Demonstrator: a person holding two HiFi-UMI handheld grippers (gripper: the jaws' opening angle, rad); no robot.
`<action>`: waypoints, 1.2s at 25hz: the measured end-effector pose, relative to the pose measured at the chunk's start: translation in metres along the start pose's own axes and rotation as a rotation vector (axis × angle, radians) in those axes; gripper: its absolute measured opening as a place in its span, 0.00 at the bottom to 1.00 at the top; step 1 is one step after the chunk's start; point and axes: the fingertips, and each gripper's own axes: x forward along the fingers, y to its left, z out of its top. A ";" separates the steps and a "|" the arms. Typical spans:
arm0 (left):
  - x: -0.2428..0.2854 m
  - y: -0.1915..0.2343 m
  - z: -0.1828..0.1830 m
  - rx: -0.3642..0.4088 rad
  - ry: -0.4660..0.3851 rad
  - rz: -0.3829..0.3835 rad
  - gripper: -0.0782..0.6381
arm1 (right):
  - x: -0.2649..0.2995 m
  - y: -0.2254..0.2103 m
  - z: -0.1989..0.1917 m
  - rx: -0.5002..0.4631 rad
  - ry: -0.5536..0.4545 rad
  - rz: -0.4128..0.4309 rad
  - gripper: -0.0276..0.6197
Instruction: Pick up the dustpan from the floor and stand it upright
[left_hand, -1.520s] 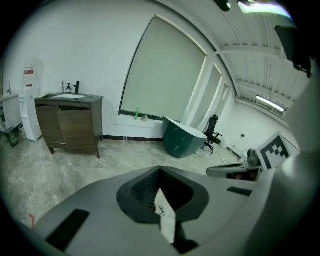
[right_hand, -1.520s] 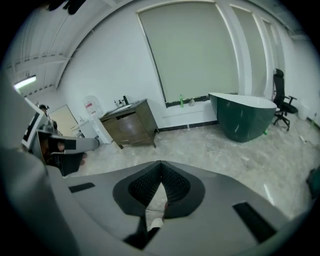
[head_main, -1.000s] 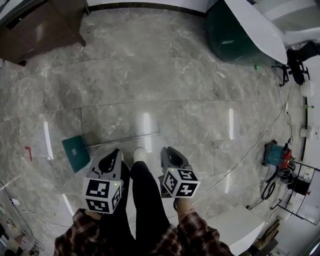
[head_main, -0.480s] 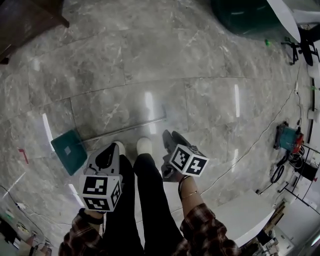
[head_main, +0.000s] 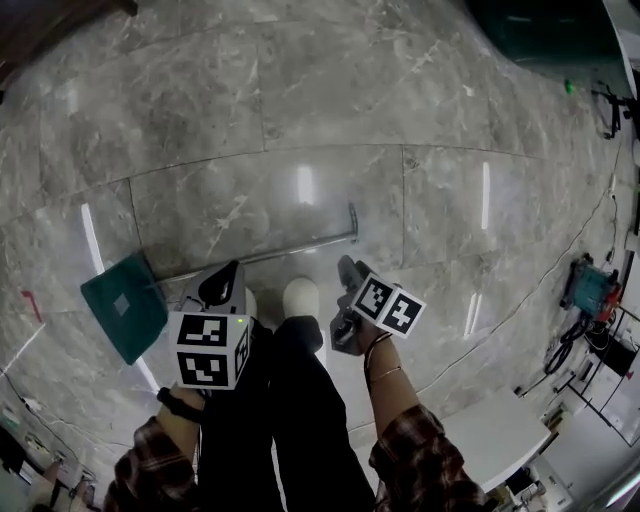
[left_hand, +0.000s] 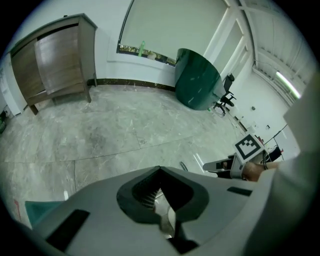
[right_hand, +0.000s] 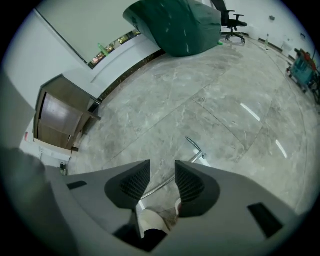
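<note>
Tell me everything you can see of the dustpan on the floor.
The dustpan lies flat on the grey marble floor, at the head view's left. Its pan is dark teal, plastic-looking, with a small pale square in the middle. A long thin metal handle runs rightward, ending in a short crosswise grip. Only the floor seems to touch it; the left tool and right tool hang above, neither gripping it.

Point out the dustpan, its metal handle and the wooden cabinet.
dustpan (head_main: 120, 305): head view, middle of the green pan lying on the floor.
dustpan handle (head_main: 280, 254): head view, midway along the metal rod.
wooden cabinet (left_hand: 55, 60): left gripper view, on its front panel.
</note>
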 end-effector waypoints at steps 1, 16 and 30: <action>0.014 0.004 -0.008 0.009 0.016 -0.009 0.11 | 0.014 -0.007 -0.003 0.005 0.010 -0.012 0.26; 0.158 0.068 -0.076 0.042 0.101 -0.028 0.11 | 0.167 -0.110 -0.037 0.320 0.052 -0.152 0.26; 0.166 0.088 -0.076 0.198 0.047 -0.018 0.11 | 0.214 -0.135 -0.045 0.568 -0.006 -0.301 0.26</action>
